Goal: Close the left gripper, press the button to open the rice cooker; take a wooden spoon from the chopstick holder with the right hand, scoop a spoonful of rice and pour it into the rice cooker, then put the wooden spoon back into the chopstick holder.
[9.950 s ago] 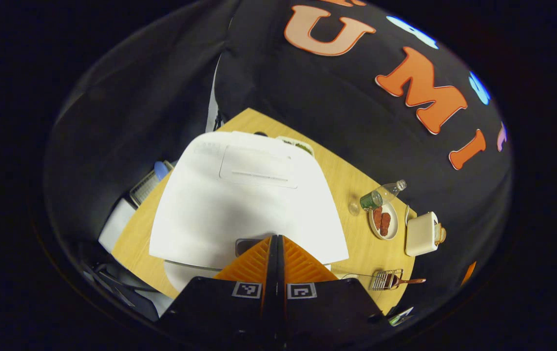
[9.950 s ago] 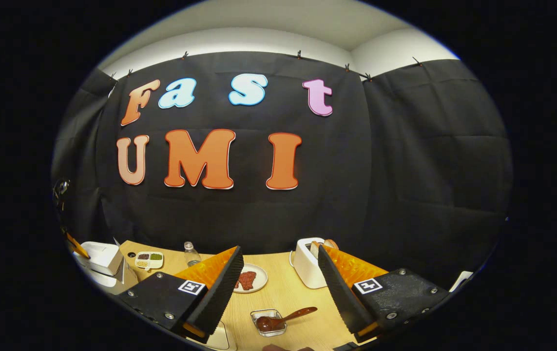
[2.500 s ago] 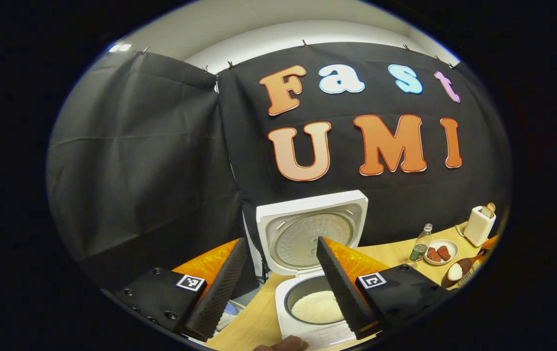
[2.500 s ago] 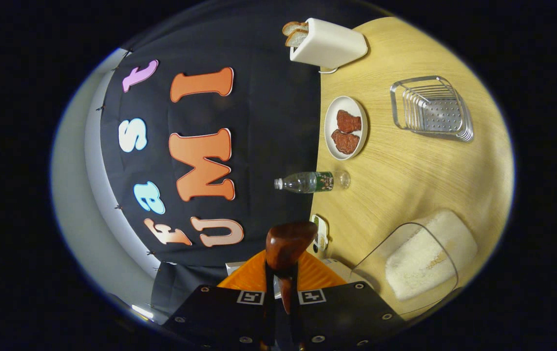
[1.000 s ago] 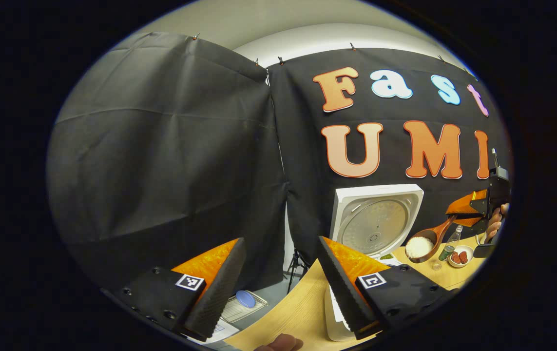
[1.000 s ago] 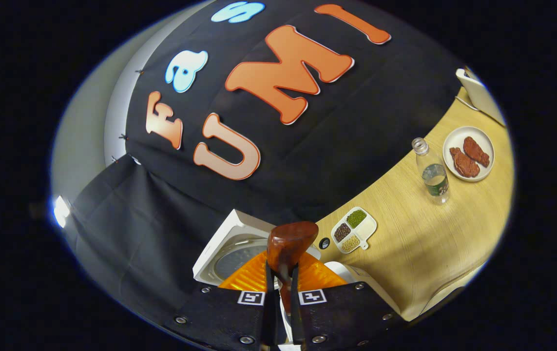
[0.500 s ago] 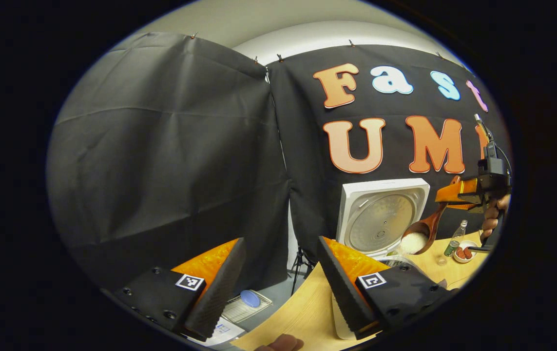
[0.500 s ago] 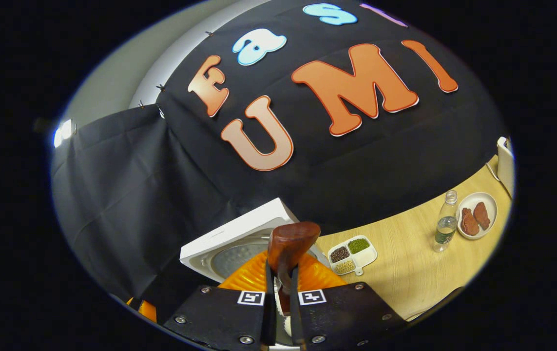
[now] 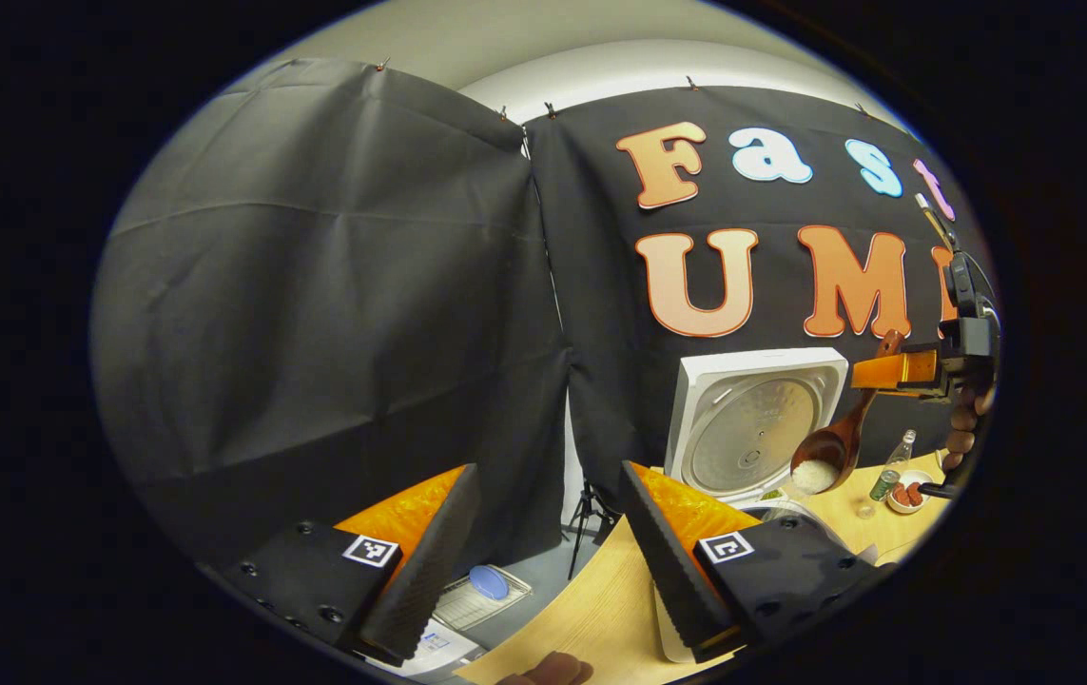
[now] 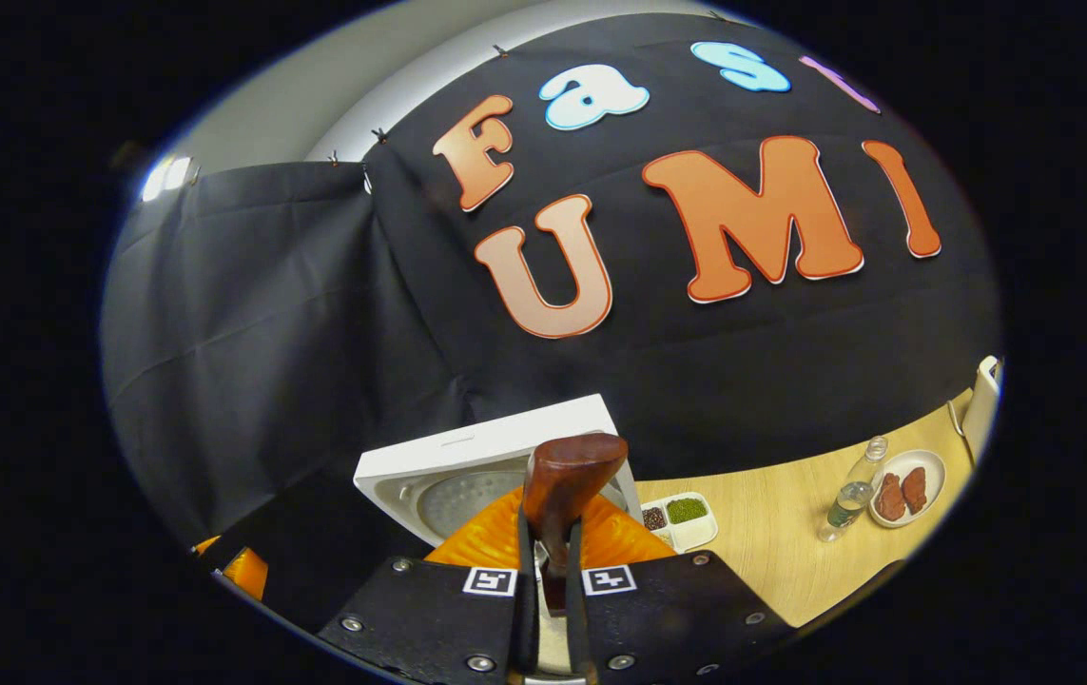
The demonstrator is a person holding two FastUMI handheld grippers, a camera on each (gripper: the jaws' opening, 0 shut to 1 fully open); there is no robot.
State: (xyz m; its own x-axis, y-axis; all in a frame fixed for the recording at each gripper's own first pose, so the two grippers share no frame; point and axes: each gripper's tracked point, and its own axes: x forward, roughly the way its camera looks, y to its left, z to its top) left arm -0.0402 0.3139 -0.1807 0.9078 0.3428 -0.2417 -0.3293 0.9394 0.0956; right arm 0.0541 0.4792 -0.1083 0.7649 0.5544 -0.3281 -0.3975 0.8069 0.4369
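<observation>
The white rice cooker stands with its lid (image 9: 752, 428) up, and its body shows behind my left gripper's right-hand finger. My left gripper (image 9: 543, 495) is open and holds nothing, low at the table's near left. My right gripper (image 9: 895, 369) is shut on the wooden spoon (image 9: 828, 457), whose bowl tilts down in front of the lid and carries a little white rice. In the right gripper view the spoon's brown wood (image 10: 567, 476) stands up between the fingertips of my right gripper (image 10: 544, 525), with the raised lid (image 10: 476, 457) just beyond.
On the wooden table (image 10: 781, 542) sit a divided dish of beans (image 10: 681, 518), a bottle (image 10: 847, 499), a plate of meat (image 10: 904, 495) and a white toaster (image 10: 980, 409). A hand (image 9: 966, 428) holds the right gripper. A blue-lidded thing (image 9: 489, 580) lies on the floor at the left.
The spoon has tipped further down over the cooker and holds less rice. The right gripper view has rolled towards level. My left gripper stays open, almost still.
</observation>
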